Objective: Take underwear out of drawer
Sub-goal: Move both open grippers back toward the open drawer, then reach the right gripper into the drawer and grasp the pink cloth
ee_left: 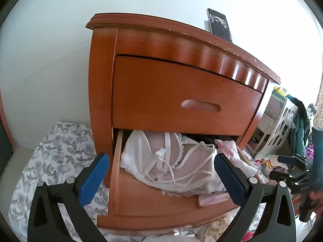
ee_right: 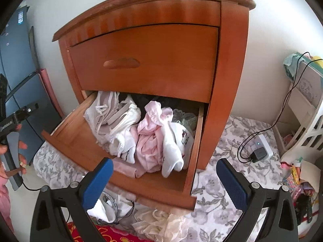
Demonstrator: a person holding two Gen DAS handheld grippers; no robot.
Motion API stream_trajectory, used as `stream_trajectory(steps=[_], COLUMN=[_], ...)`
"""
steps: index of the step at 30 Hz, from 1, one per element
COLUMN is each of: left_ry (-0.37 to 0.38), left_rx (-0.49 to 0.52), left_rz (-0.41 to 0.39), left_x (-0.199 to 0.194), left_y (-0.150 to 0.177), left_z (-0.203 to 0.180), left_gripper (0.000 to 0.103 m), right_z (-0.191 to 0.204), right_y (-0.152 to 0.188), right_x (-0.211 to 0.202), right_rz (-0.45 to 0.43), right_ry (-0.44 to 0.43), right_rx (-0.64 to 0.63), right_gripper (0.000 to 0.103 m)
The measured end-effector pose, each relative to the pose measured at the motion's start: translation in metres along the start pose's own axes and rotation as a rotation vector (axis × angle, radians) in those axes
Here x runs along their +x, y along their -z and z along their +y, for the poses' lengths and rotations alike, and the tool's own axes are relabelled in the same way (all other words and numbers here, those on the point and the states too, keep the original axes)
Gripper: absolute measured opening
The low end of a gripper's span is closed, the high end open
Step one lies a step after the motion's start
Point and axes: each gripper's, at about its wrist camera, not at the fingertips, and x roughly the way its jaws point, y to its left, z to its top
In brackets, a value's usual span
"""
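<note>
Nightstand orange-brown — underwear pink, white.

Phone propped against the white wall on the nightstand top, floral bedsheet underneath, white charger box with black plug and cable, blue cabinet at left

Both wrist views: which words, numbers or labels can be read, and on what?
None reads surely.
Right gripper, digits on its body: perhaps "045", blurred.
White garment below the drawer, round print: too small.
Stickers on the blue panel: too small.
</note>
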Motion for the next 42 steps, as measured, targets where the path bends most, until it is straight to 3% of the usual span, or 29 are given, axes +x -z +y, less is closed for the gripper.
stream_trajectory(steps=[14, 24, 27, 29, 37, 39, 42], left_ry=[0.050, 0.038, 0.035, 0.012, 0.002, 0.018, 0.023], left_rx=[-0.027, -0.070, -0.075, -0.082, -0.060, -0.055, -0.036], left_rz=[0.045, 0.085, 0.130, 0.189, 0.291, 0.305, 0.314], left_x=[0.031, 0.058, 0.069, 0.079, 0.105, 0.109, 0.111], left_y=[-0.008, -0.024, -0.031, -0.034, -0.027, -0.025, -0.023], left_z=[0.004, 0.018, 0.022, 0.023, 0.011, 0.006, -0.004], left_gripper=[0.103, 0.103, 0.103, 0.103, 0.103, 0.103, 0.103], right_z=[0.005, 0.007, 0.010, 0.012, 0.012, 0.014, 0.015], right_y=[-0.022, -0.047, -0.055, -0.058, -0.061, -0.062, -0.064], right_x=[0.028, 0.050, 0.060, 0.070, 0.099, 0.102, 0.106], right_rz=[0.012, 0.003, 0.024, 0.046, 0.099, 0.104, 0.104], right_ry=[-0.059, -0.082, -0.116, -0.103, -0.061, -0.047, -0.037], right_rx=[0.021, 0.014, 0.014, 0.004, 0.015, 0.000, -0.019], right_gripper=[0.103, 0.103, 0.103, 0.103, 0.103, 0.102, 0.089])
